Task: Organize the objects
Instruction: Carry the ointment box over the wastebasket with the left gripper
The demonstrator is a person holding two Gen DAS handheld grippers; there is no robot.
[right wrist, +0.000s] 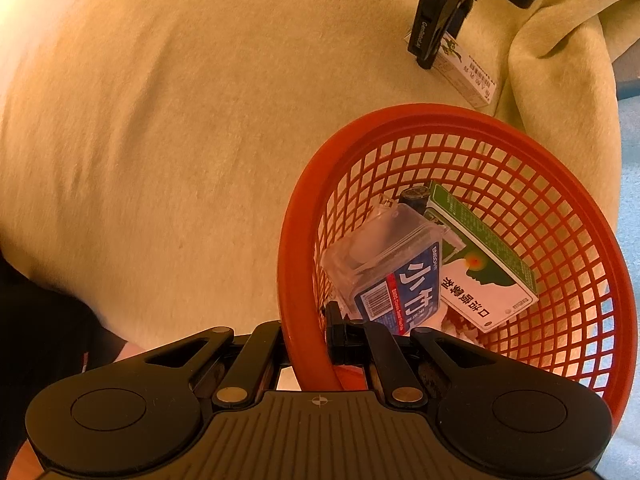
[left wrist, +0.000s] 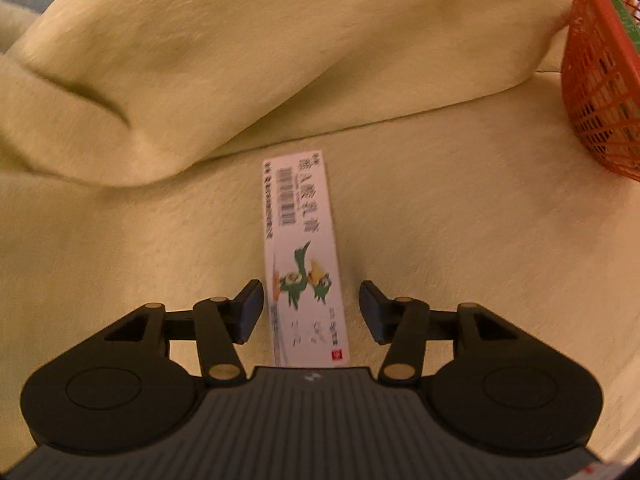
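Black hand-held gripper, brass rivets

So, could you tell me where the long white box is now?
The long white box lies on the cream blanket between the open left gripper fingers, outside the red basket.

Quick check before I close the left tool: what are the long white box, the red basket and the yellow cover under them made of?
Long white box: looks like thin printed cardboard, smooth, with sharp folded edges and a barcode. Red basket: moulded plastic, by its open lattice walls and thick glossy rim. Yellow cover: soft fabric, probably fleece, with a matte fuzzy nap and loose folds.
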